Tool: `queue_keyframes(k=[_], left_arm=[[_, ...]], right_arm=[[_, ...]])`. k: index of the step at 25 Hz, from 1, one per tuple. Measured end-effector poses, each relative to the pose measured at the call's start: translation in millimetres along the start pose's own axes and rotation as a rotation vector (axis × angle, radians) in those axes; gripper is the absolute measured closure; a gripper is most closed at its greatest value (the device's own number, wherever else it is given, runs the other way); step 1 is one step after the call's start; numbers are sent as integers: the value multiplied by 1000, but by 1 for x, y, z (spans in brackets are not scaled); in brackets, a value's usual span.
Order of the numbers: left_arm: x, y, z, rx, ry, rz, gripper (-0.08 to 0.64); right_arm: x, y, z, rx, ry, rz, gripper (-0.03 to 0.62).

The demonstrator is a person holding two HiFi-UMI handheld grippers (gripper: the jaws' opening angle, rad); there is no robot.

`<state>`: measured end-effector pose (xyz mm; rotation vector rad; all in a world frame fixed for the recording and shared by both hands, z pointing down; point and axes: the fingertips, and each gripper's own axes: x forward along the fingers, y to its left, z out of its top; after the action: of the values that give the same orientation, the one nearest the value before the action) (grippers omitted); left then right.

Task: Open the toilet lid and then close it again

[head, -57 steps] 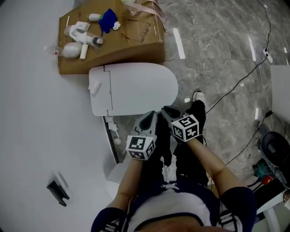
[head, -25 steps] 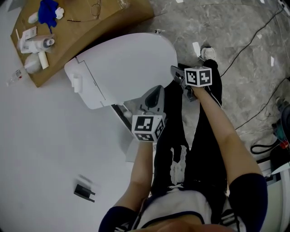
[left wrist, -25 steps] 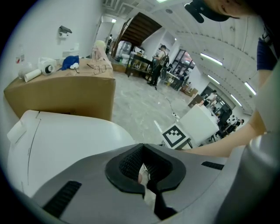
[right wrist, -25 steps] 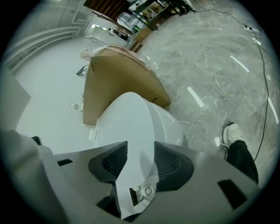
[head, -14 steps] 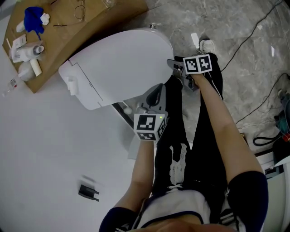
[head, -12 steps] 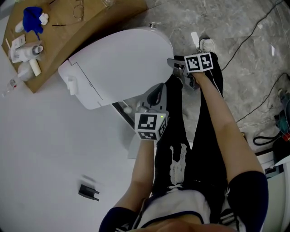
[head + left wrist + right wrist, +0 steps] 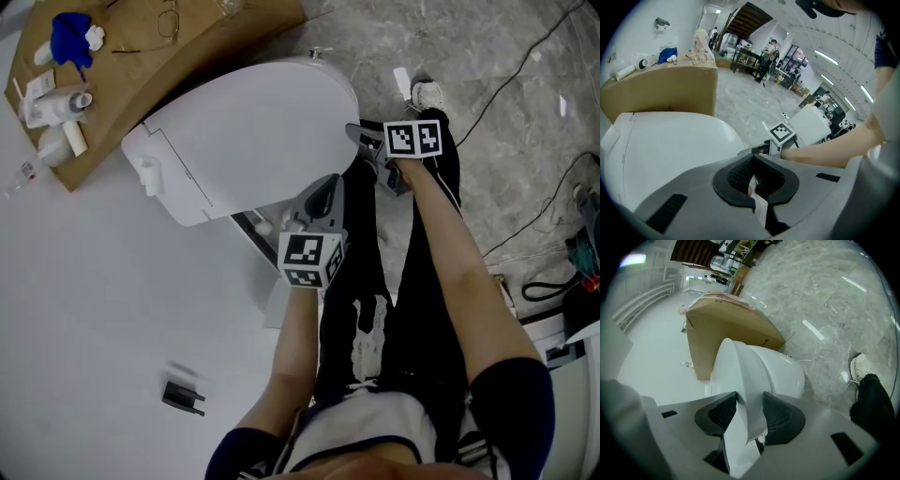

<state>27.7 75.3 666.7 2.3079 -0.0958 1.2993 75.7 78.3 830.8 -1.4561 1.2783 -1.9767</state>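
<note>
Jaws: right gripper (image 7: 749, 414) just closing onto toilet lid (image 7: 253, 131) rim; left gripper (image 7: 754, 180) fully closed, empty.

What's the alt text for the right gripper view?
The right gripper grips the front edge of a white toilet lid, its pads against both faces; the jaws have just been opening wide, then closing slightly. Behind the toilet stands a cardboard box on a grey marble floor; a shoe shows at right.

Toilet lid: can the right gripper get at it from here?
Probably yes: the front edge of the toilet lid already sits between the jaws of the right gripper, which have just been closing and seem to touch it.
</note>
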Motion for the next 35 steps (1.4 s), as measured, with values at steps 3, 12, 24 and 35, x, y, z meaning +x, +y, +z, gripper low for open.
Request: queue_keyframes(k=[3,12,24,35], left_arm=[[-4,-1,3,2,-10,0,554],[-23,-2,5,-41,-58,8,554],[-60,3,11,-97,-157,48,554],[-83,-8,-9,29,-179,99,433]], right_arm=[[-9,12,0,8,-5,-5,425],[-36,56,-5,-49,58,-1,443],[-68,125,-15,-151,83,57,463],[-87,184,-24,-272,81,136,468]])
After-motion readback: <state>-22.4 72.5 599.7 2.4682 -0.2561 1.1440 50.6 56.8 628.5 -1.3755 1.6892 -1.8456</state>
